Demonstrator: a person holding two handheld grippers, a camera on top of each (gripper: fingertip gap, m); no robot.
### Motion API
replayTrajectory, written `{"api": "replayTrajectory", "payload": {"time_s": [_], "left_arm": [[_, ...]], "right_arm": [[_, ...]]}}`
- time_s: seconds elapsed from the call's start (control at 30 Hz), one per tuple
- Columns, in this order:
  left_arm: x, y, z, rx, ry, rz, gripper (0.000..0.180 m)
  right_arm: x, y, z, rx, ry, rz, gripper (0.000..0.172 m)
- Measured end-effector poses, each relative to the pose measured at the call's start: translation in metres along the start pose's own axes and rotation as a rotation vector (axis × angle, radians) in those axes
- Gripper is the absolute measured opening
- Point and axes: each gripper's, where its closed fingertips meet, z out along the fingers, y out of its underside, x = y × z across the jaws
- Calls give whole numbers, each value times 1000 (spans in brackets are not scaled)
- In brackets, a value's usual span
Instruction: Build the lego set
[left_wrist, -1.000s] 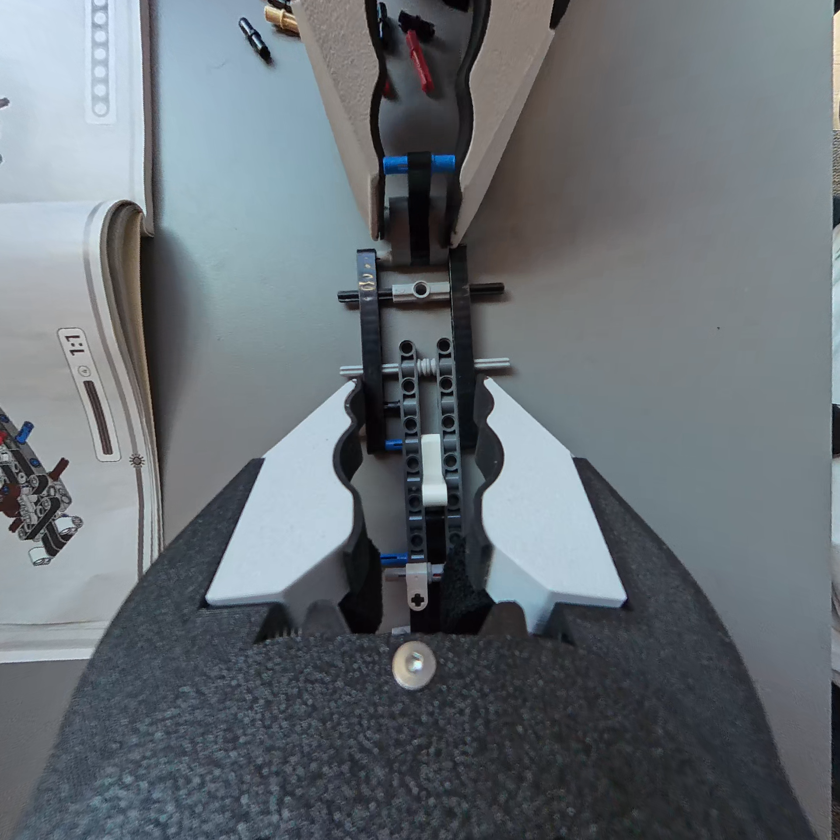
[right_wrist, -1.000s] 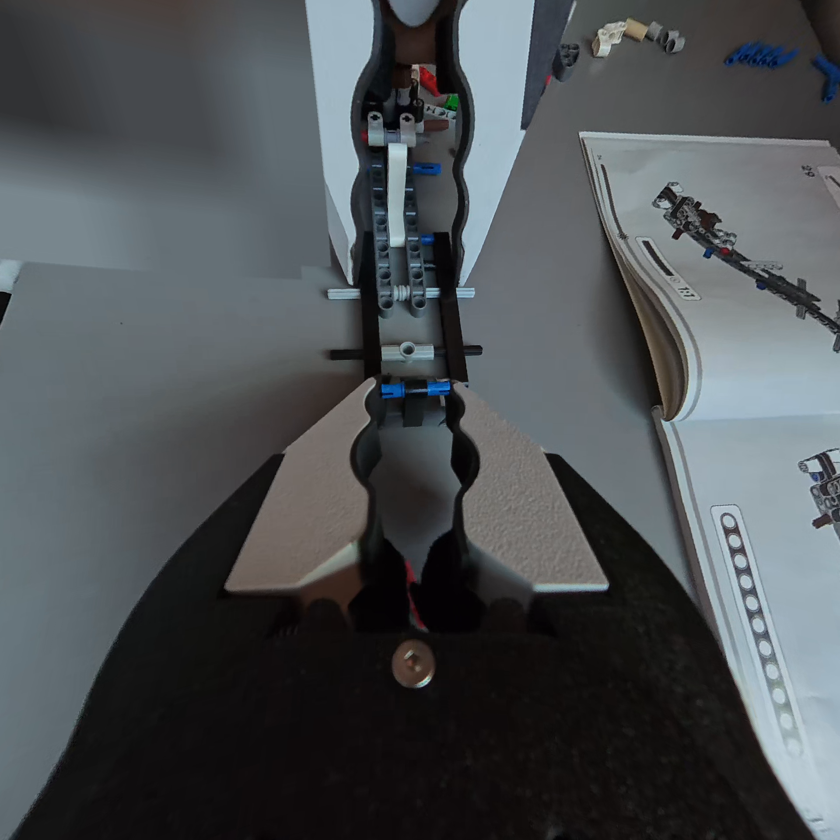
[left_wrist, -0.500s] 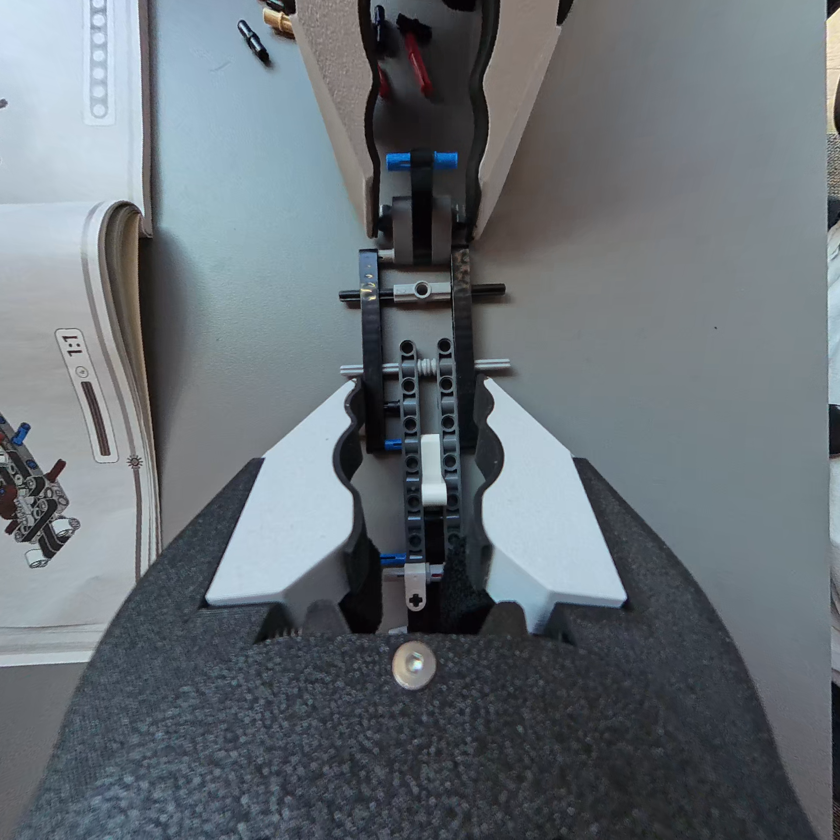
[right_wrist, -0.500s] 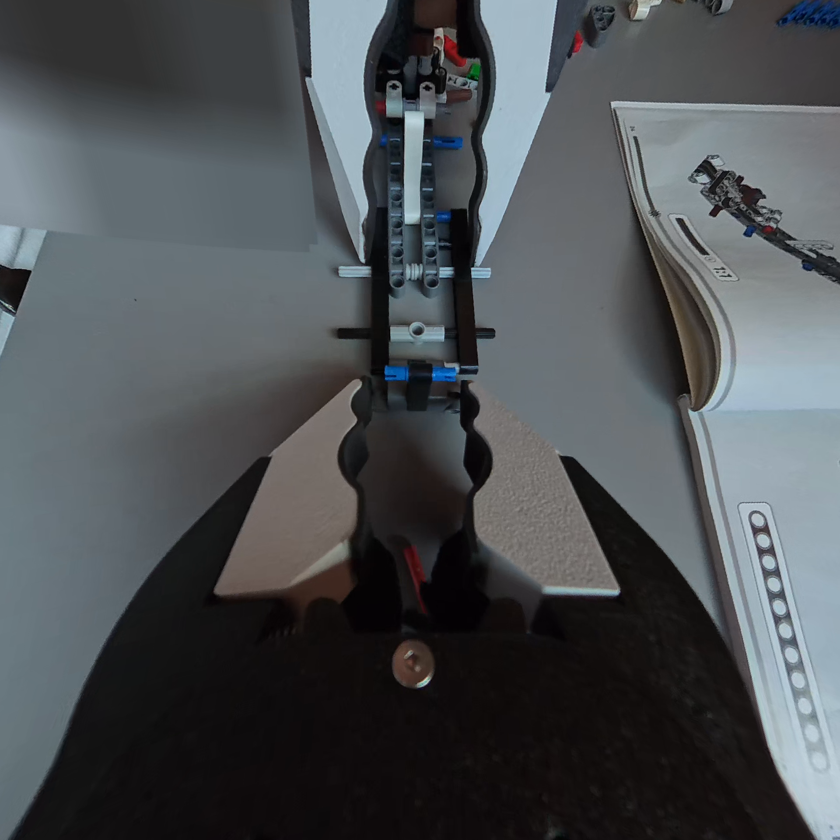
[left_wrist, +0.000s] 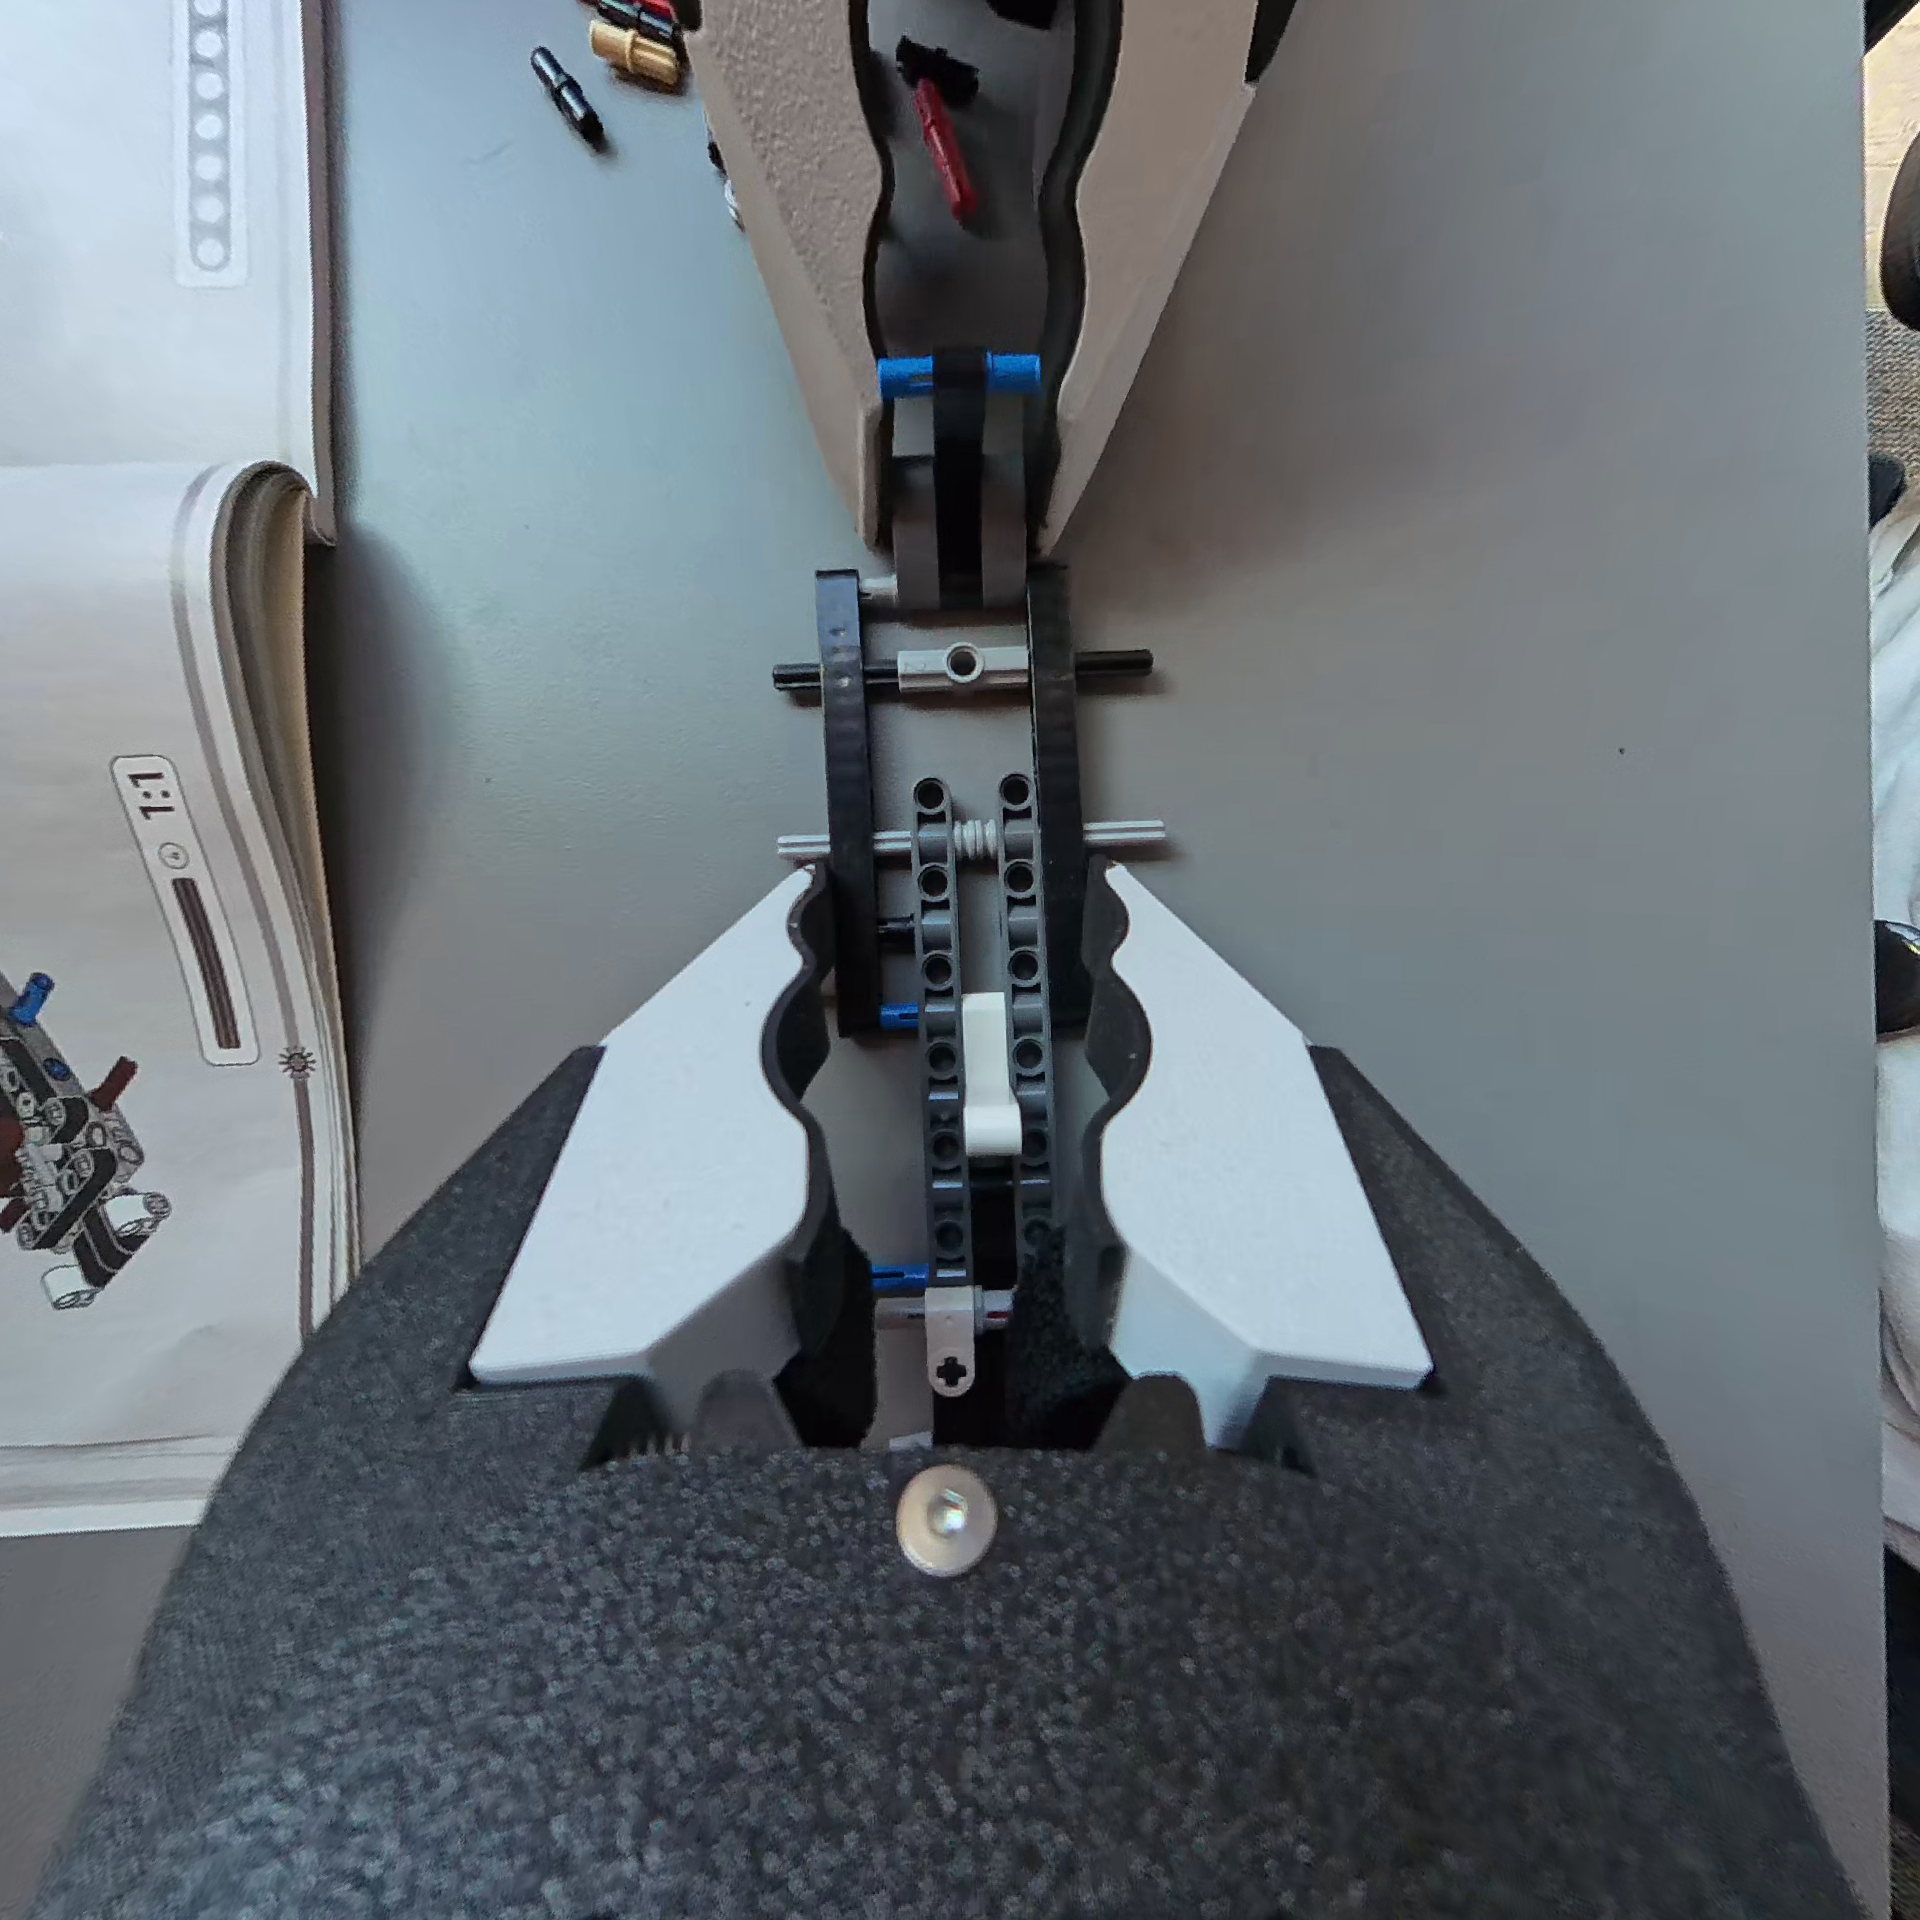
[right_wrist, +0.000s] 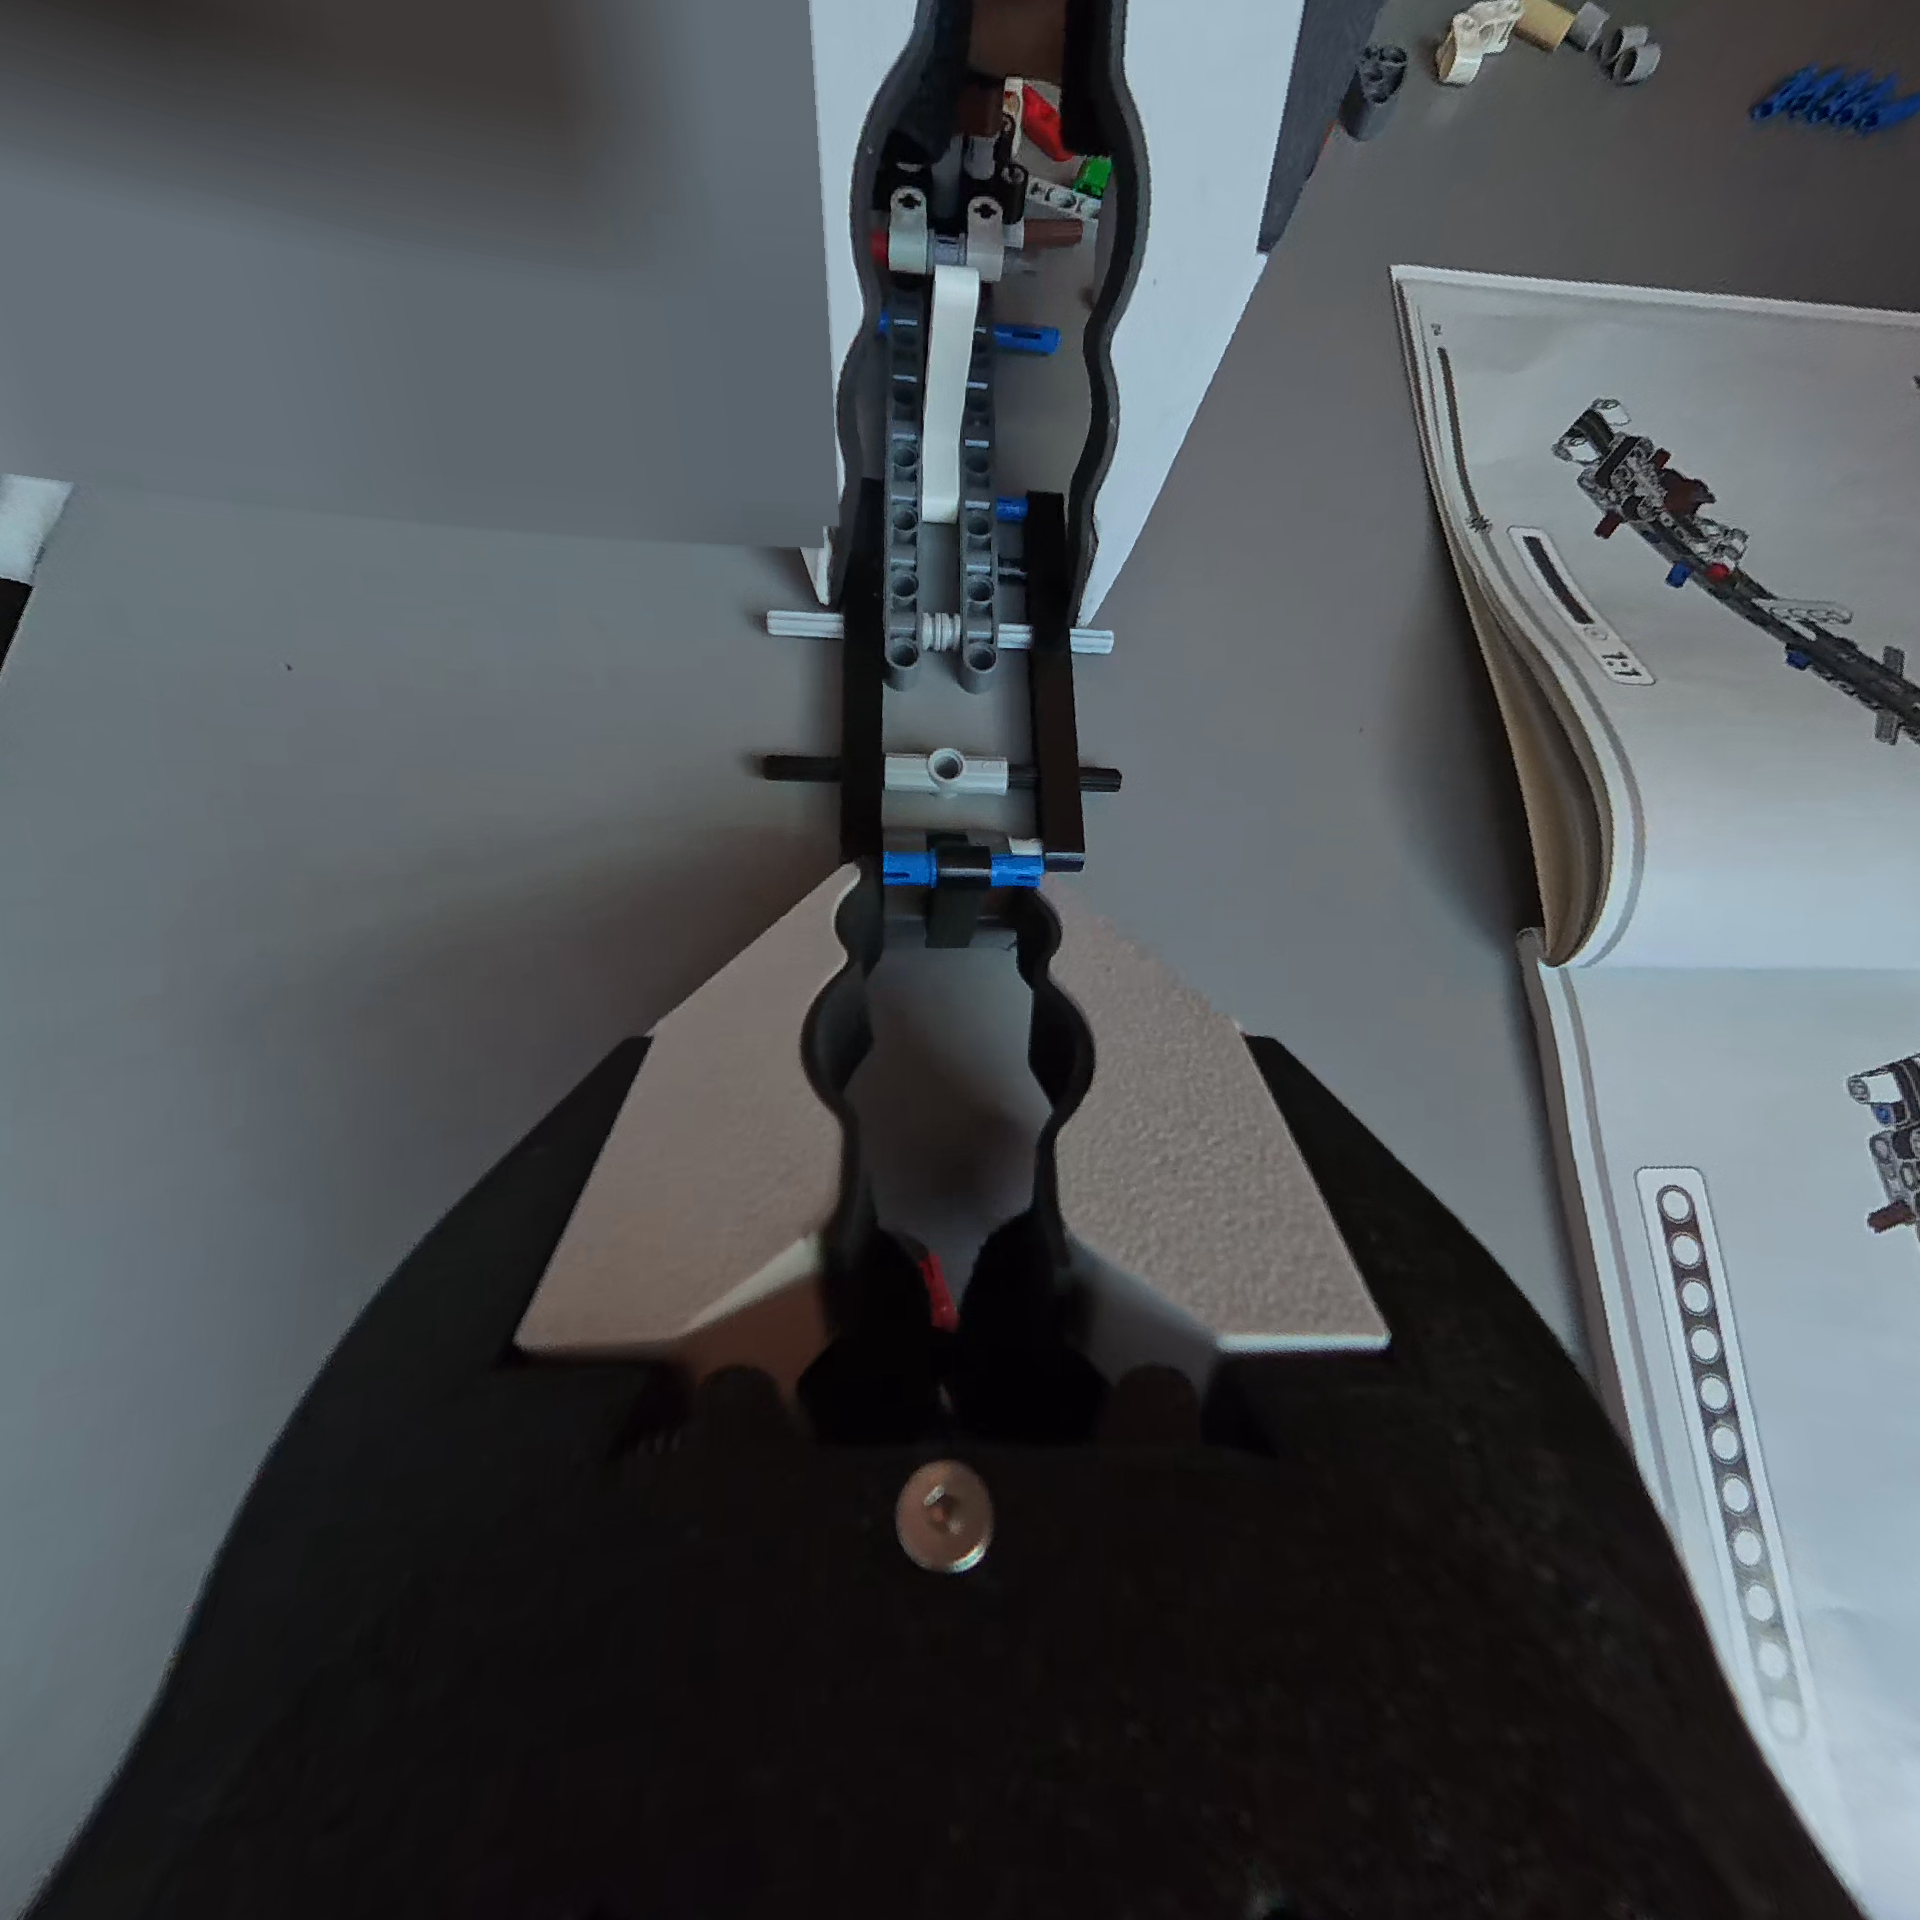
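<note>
Between our two grippers, on the grey table (left_wrist: 1455, 520), lies the beam assembly (left_wrist: 951, 831) — two long black beams around a pair of dark grey ones, crossed by a black axle (left_wrist: 1117, 662) and a light grey axle (left_wrist: 1127, 831). Our left gripper (left_wrist: 951, 914) is clamped across the black beams with both pads pressing their outer faces, while our right gripper (right_wrist: 948, 899) is closed on the far end, on the small grey-and-black piece carrying a blue pin (right_wrist: 961, 868). Beside them an open instruction booklet (right_wrist: 1714, 727) lies flat — loose small parts (right_wrist: 1507, 36) are scattered beyond it.
</note>
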Motion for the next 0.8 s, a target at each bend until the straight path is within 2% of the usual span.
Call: {"api": "replayTrajectory", "payload": {"time_s": [0.17,0.37,0.7,0.8], "left_arm": [[0,0,0,1,1,-5,46],[0,0,0,-3,-1,17,46],[1,0,0,-18,-3,39,46],[0,0,0,-25,-15,41,47]], "right_arm": [[0,-1,-1,-16,51,-91,24],[0,0,0,10,-16,14,24],[-1,0,-1,-15,29,-72,24],[0,0,-1,-11,18,-37,24]]}}
